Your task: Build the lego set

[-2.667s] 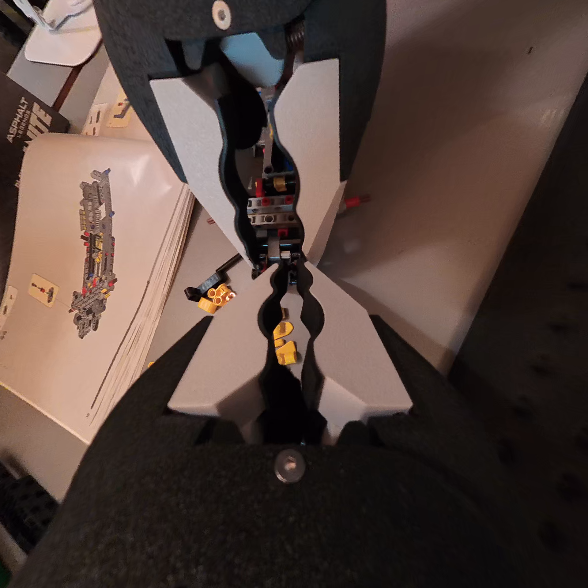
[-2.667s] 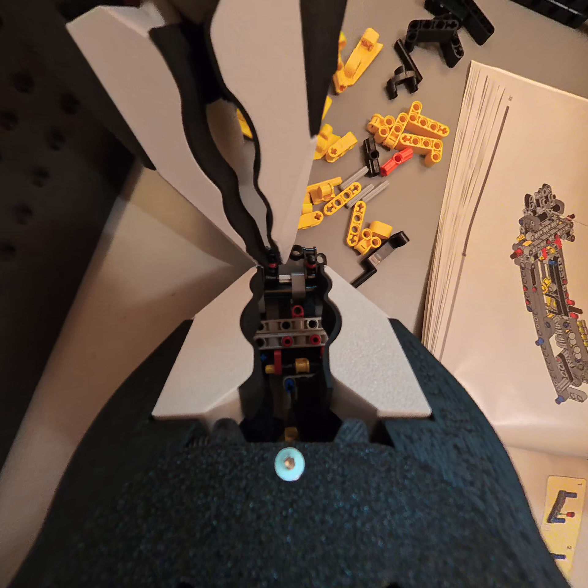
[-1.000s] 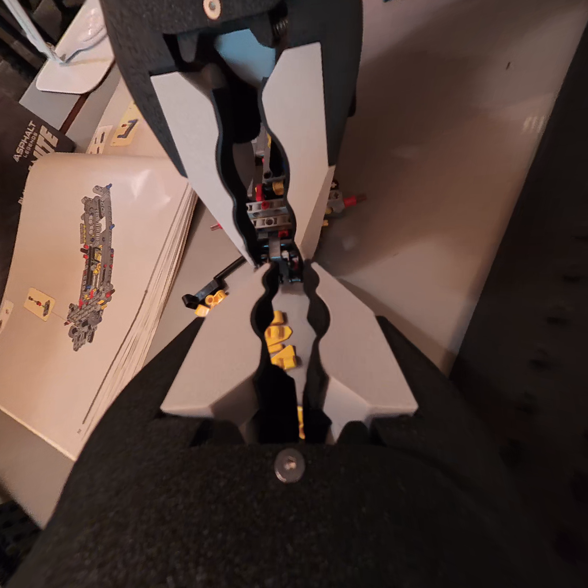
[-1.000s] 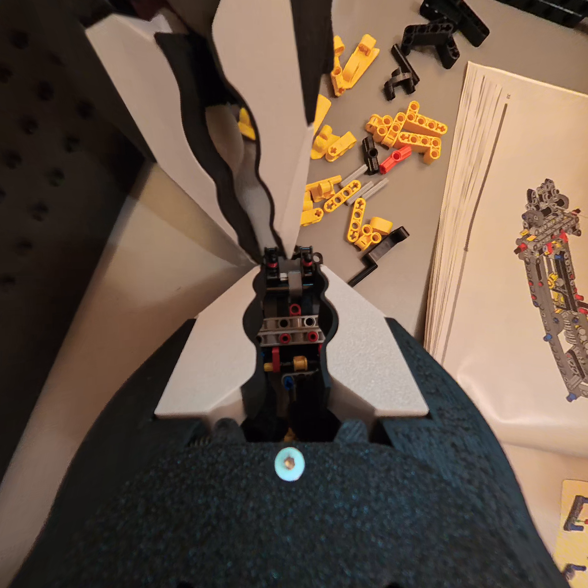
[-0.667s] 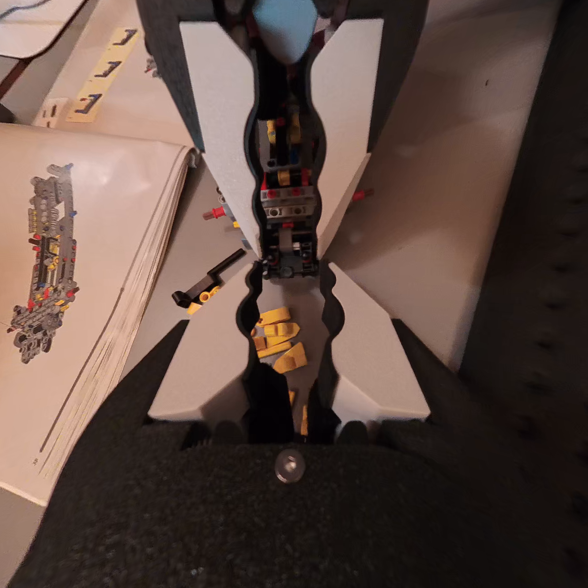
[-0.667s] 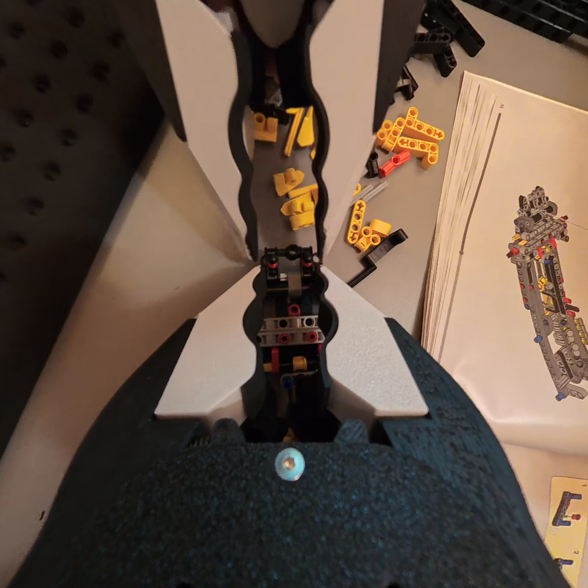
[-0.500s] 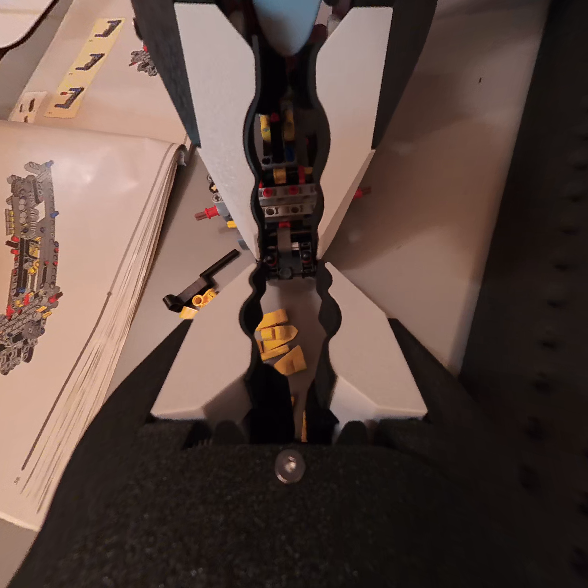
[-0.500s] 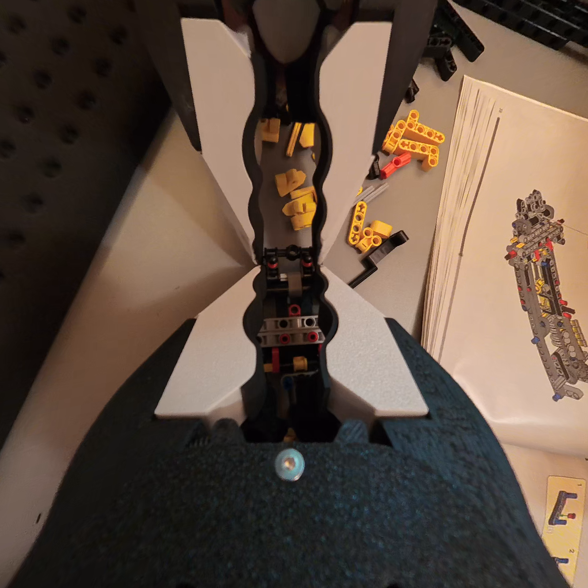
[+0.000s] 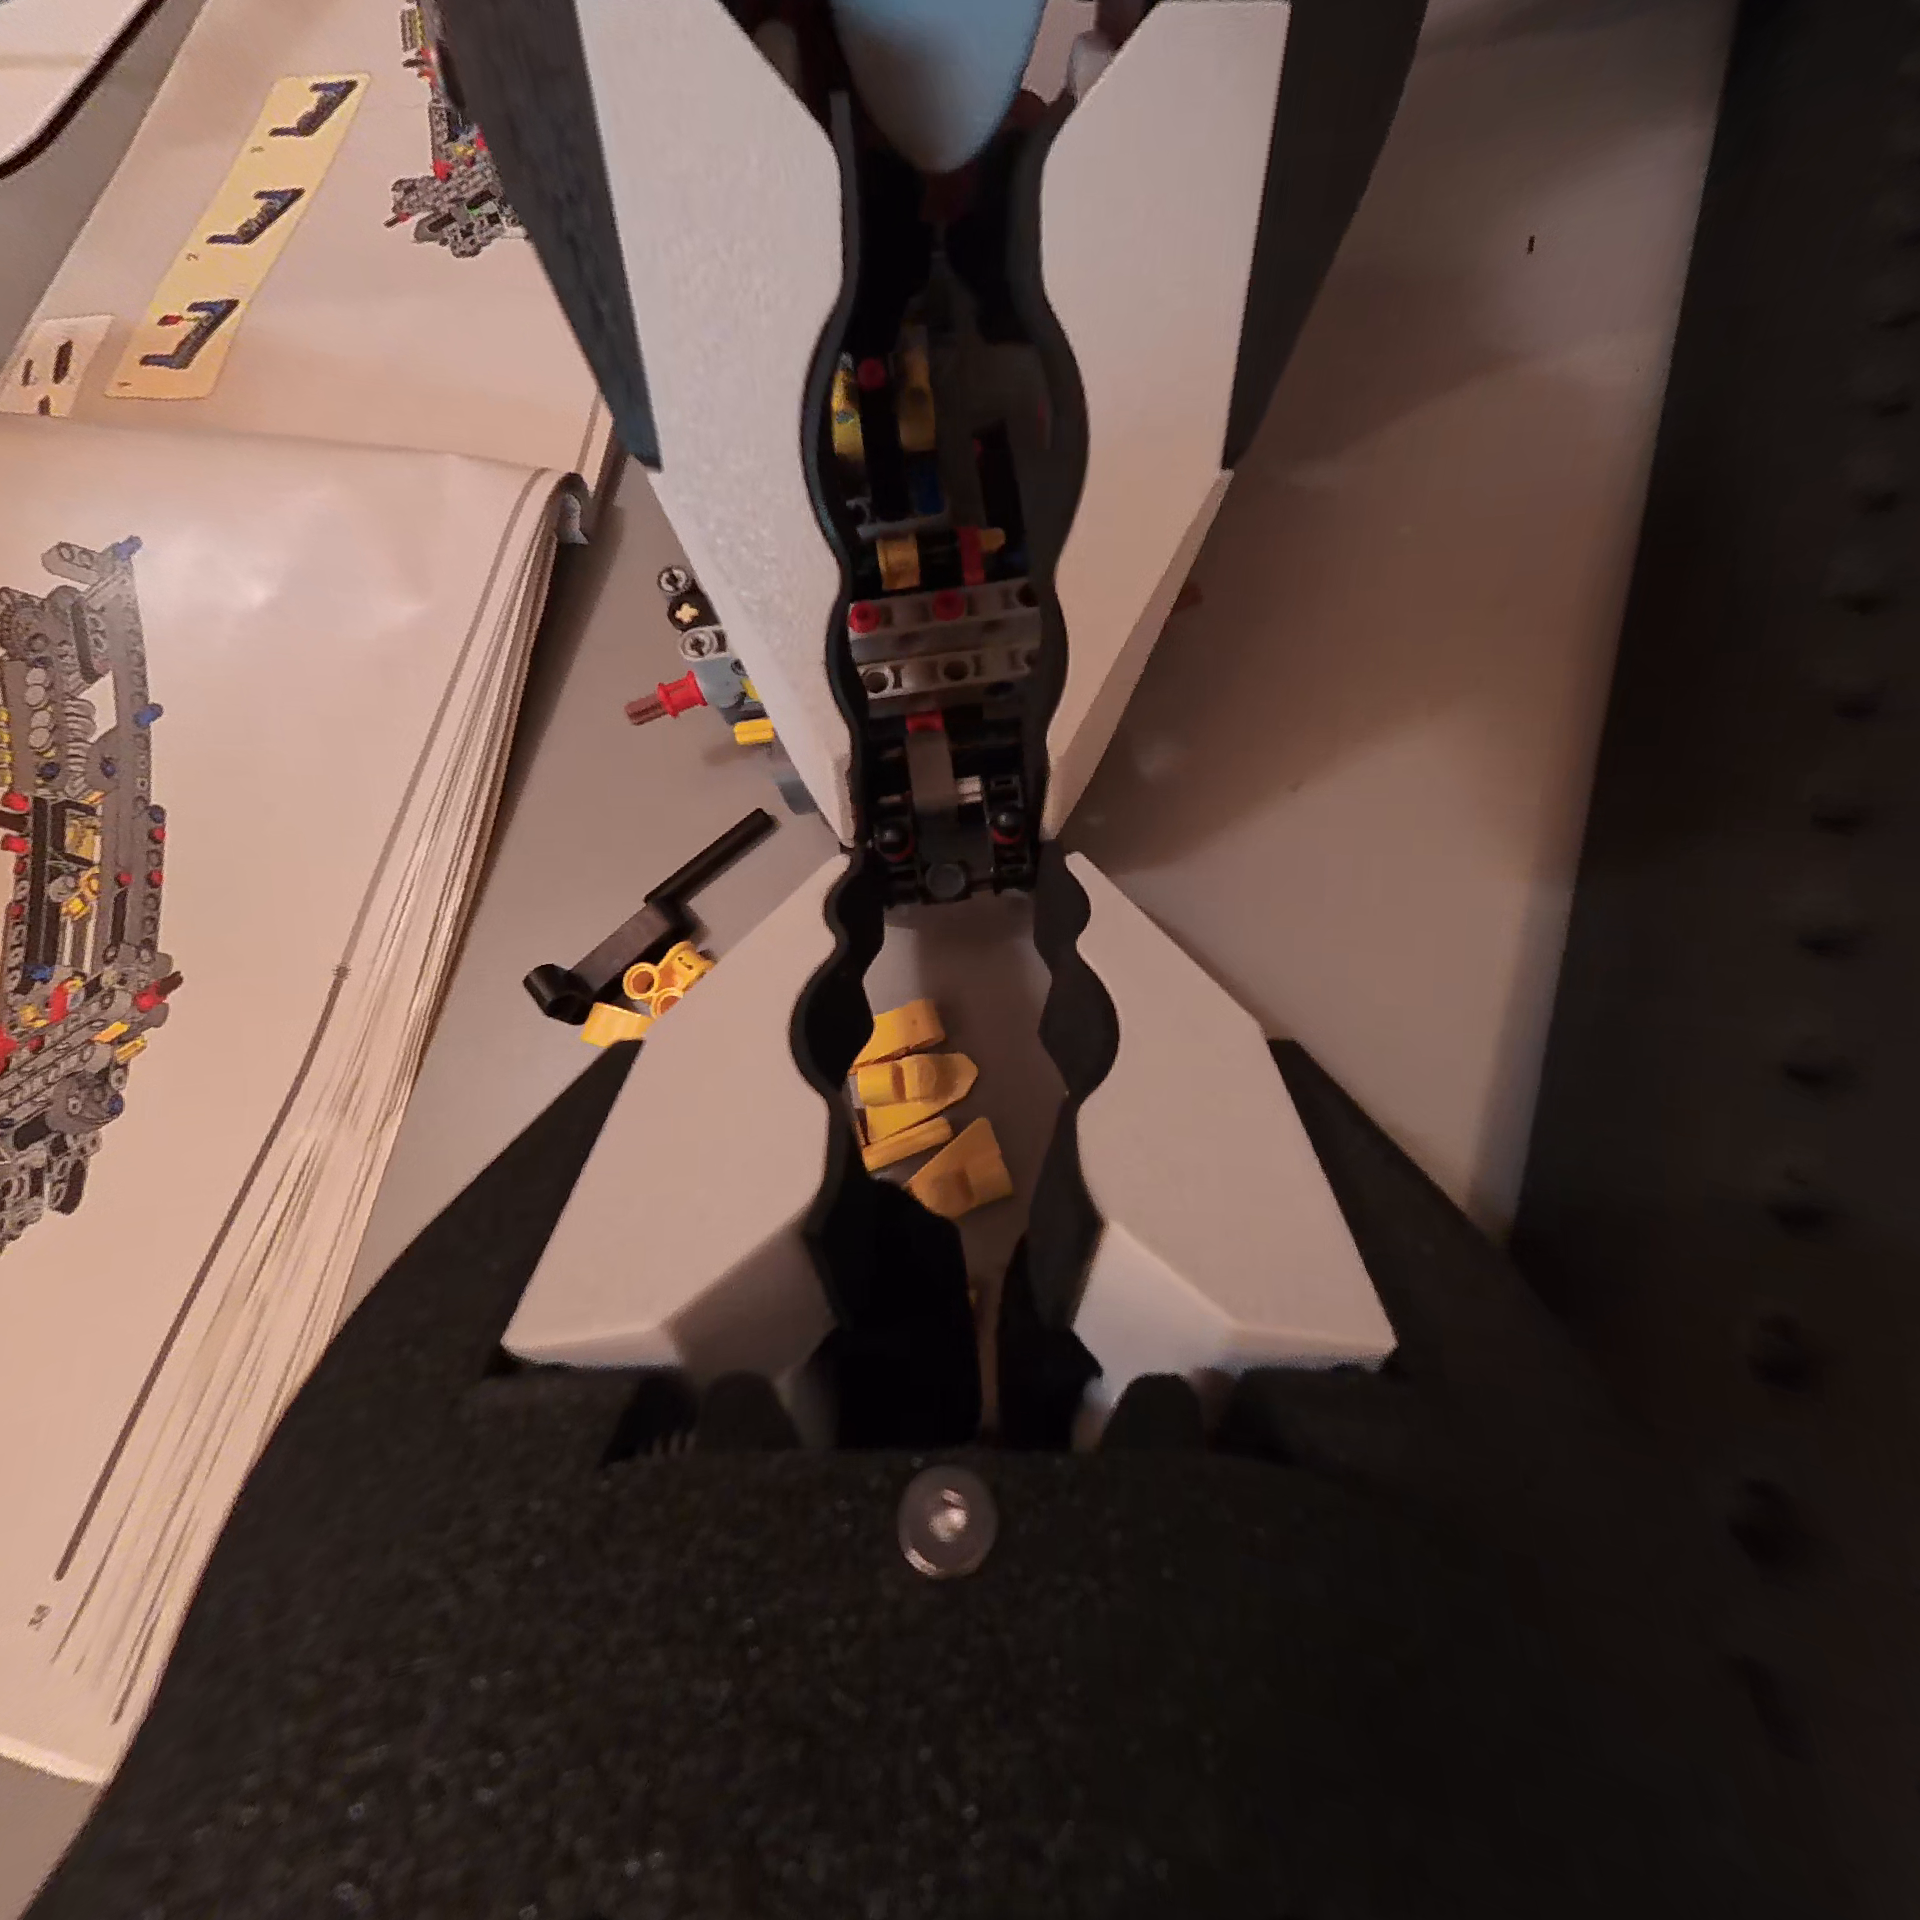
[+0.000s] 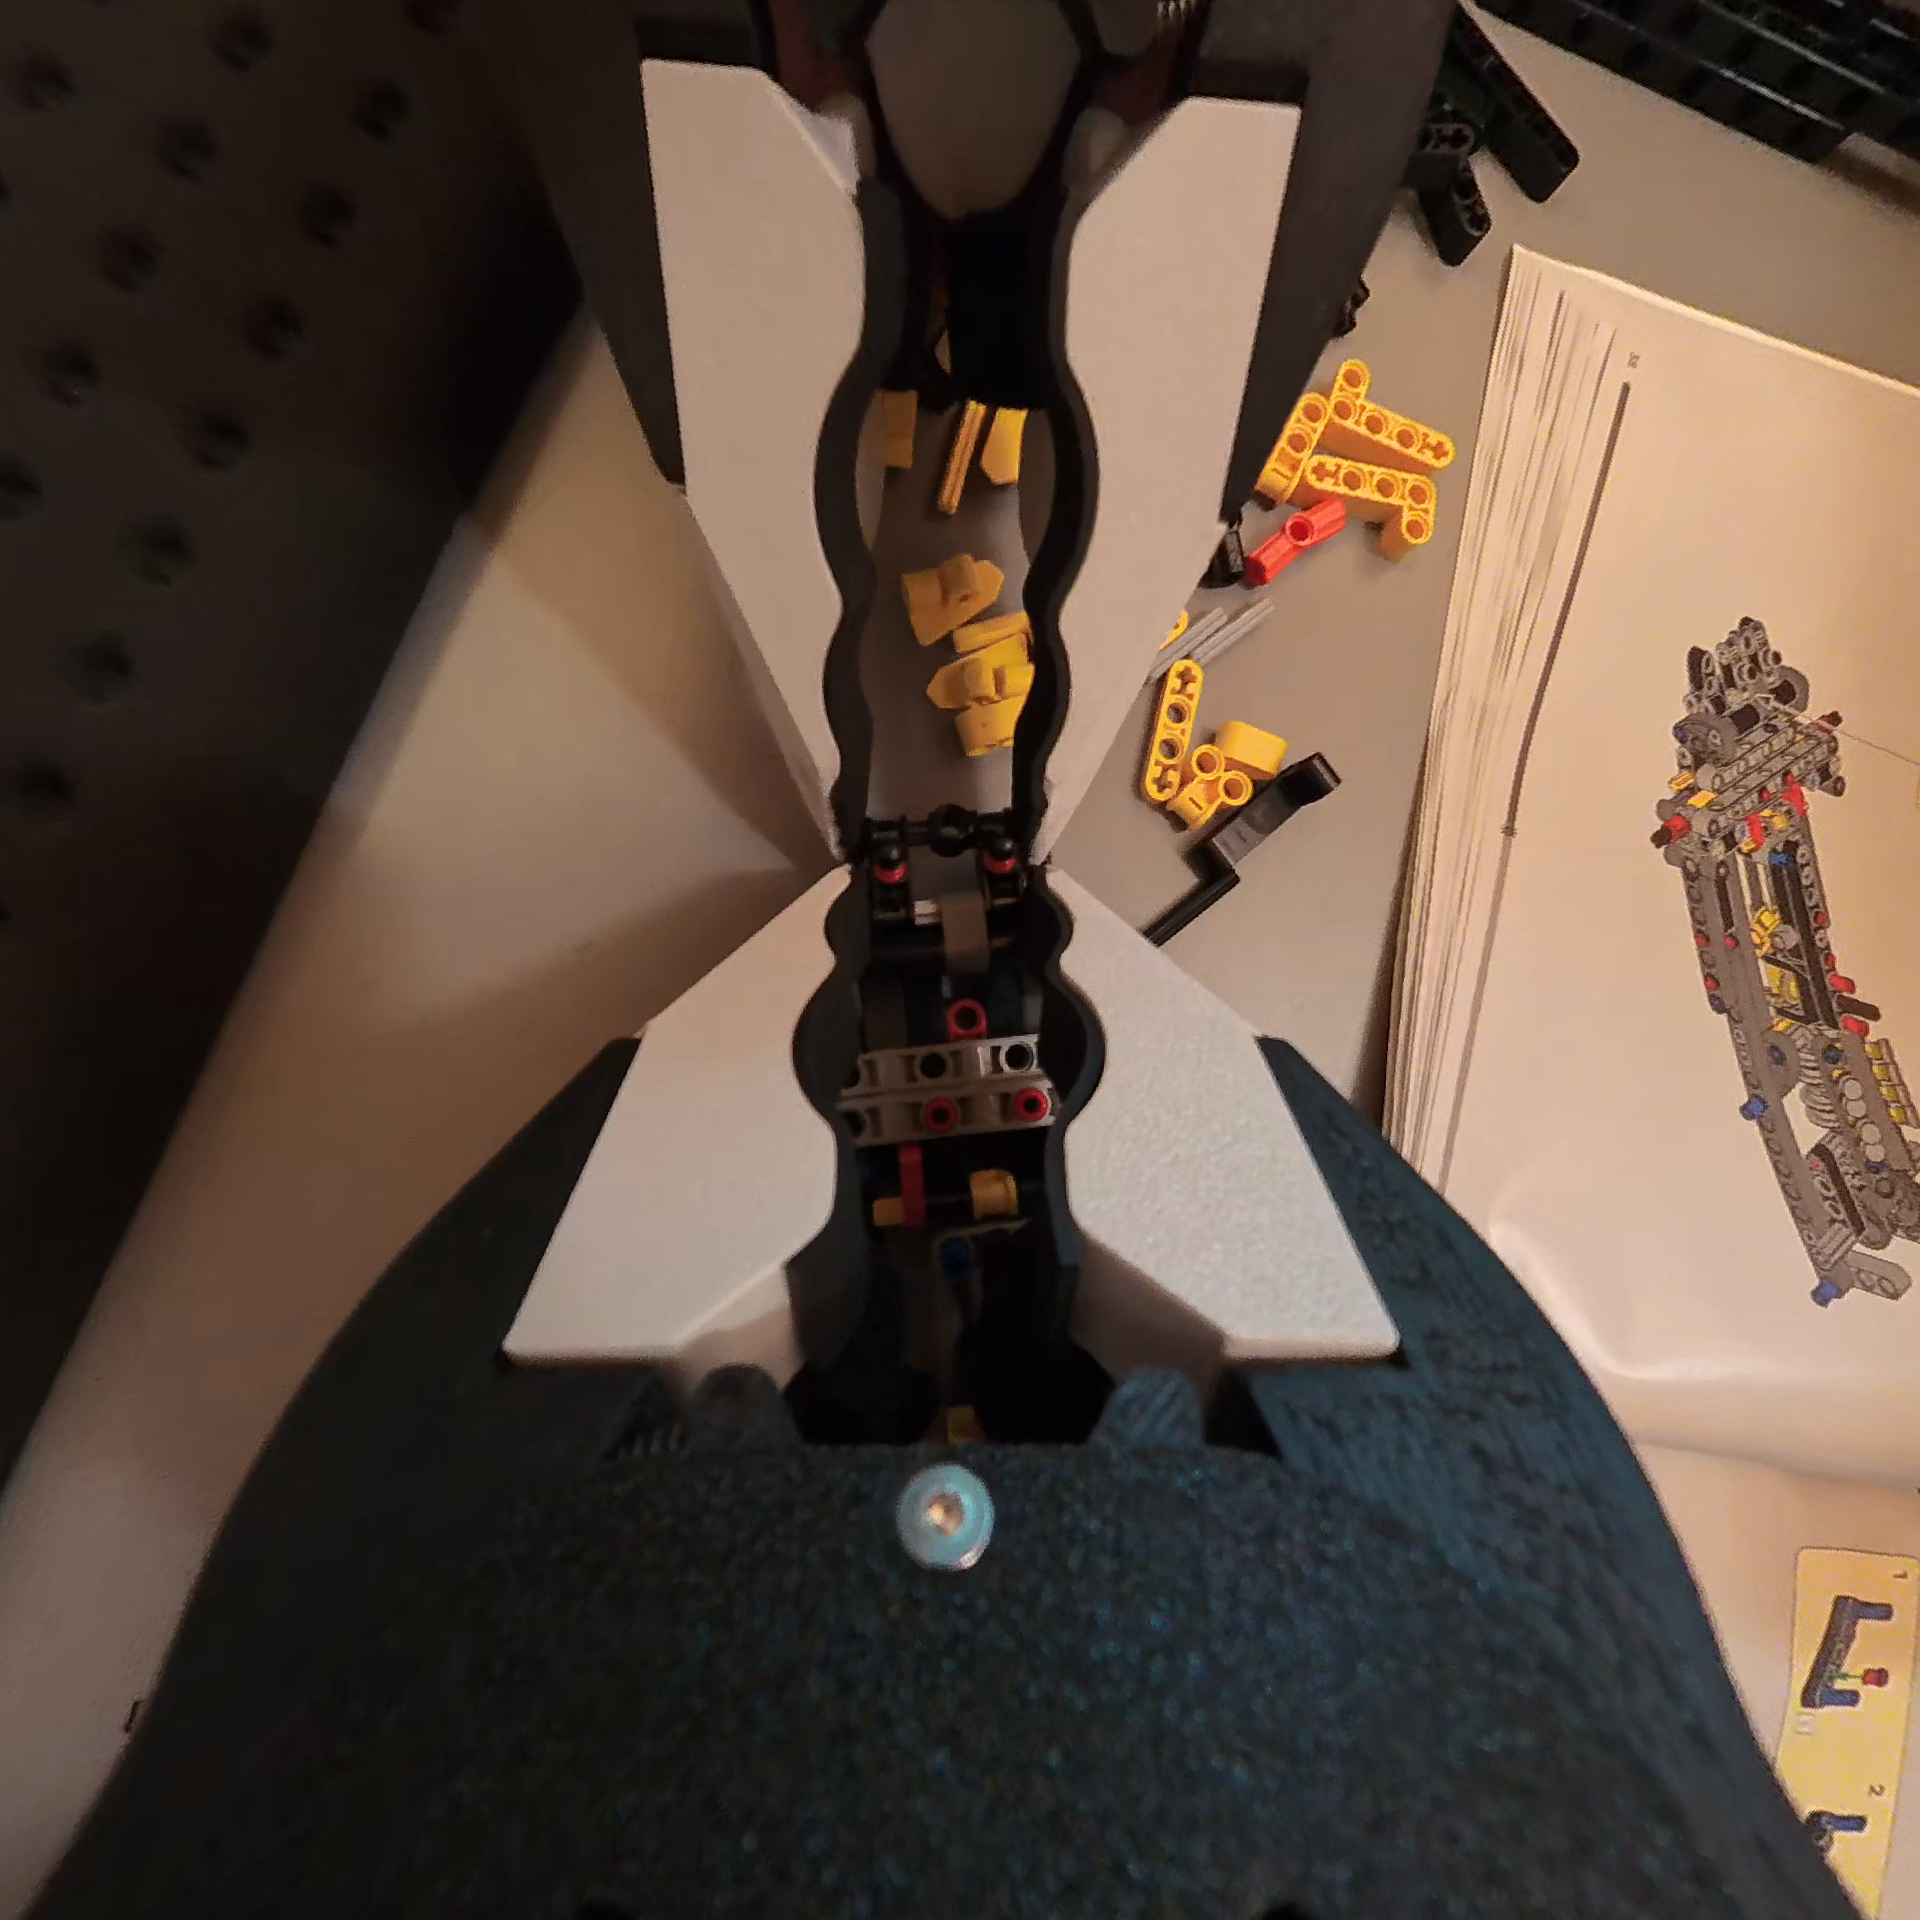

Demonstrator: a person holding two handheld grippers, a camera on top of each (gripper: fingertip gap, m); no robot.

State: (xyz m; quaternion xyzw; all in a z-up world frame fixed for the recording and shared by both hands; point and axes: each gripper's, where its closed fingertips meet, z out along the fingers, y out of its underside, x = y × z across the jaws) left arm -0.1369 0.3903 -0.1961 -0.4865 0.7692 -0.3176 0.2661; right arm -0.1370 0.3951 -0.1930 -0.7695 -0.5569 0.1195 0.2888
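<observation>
My right gripper [image 10: 948, 862] is shut on the lego assembly [image 10: 945, 1091], a long build of grey and black beams with red pins. It lies lengthwise between the jaws, its black end just past the tips. My left gripper [image 9: 961, 868] faces it tip to tip and stands open. Its fingertips [image 9: 852, 868] flank the assembly's end [image 9: 951, 862]; I cannot tell if they touch. In the left wrist view the right gripper [image 9: 948, 831] and the held assembly [image 9: 940, 644] fill the upper middle. In the right wrist view the left gripper [image 10: 943, 821] is above.
Loose yellow pieces [image 9: 914, 1091] lie on the grey table under the left gripper, with yellow beams [image 10: 1351, 457] and a black crank piece [image 10: 1247, 831] beside them. The open instruction booklet [image 10: 1662, 727] lies alongside. A white ledge [image 9: 1351, 727] and a dark perforated board [image 10: 156, 416] bound the other side. Left and right tips are no more than a few centimetres apart.
My left gripper was nearly shut at the assembly's end and has opened wider. Both grippers have swung into one straight line. The right gripper's hold has not changed.
</observation>
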